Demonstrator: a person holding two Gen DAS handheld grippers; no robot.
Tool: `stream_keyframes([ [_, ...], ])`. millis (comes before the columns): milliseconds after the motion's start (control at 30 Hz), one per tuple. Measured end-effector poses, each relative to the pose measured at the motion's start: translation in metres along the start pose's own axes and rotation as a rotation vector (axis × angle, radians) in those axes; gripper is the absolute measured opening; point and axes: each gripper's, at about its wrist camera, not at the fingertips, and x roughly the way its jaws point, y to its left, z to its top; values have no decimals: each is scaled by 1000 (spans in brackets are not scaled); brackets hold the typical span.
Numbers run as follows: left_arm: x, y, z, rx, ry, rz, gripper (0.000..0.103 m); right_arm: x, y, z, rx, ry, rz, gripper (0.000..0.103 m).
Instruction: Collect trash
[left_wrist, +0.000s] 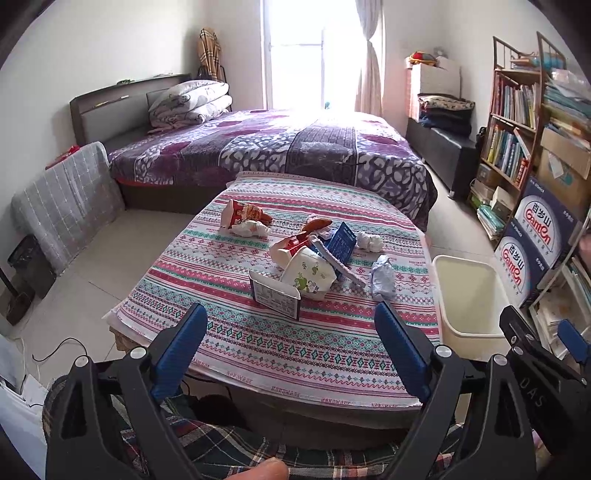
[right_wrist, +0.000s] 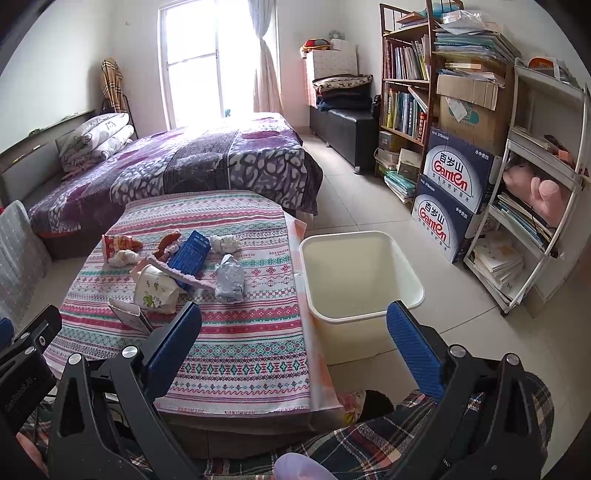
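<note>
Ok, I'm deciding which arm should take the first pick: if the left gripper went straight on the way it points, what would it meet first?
Probably the small open white carton at the near edge of the trash pile on the striped tablecloth. The left gripper is open, and nothing stands between; depth is uncertain.

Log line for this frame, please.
phase: pre-grasp | left gripper: open | right gripper: open | trash: on table | bin: empty, right of table

Bare cloth (left_wrist: 258, 343) lies before the trash pile (left_wrist: 306, 258); bin (right_wrist: 364, 275) mouth unobstructed.
</note>
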Motion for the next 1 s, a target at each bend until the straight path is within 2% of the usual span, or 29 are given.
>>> stream_keyframes([
  [1000, 9, 2, -4, 1, 14, 9, 89, 6, -1, -7, 8, 26, 0, 96],
])
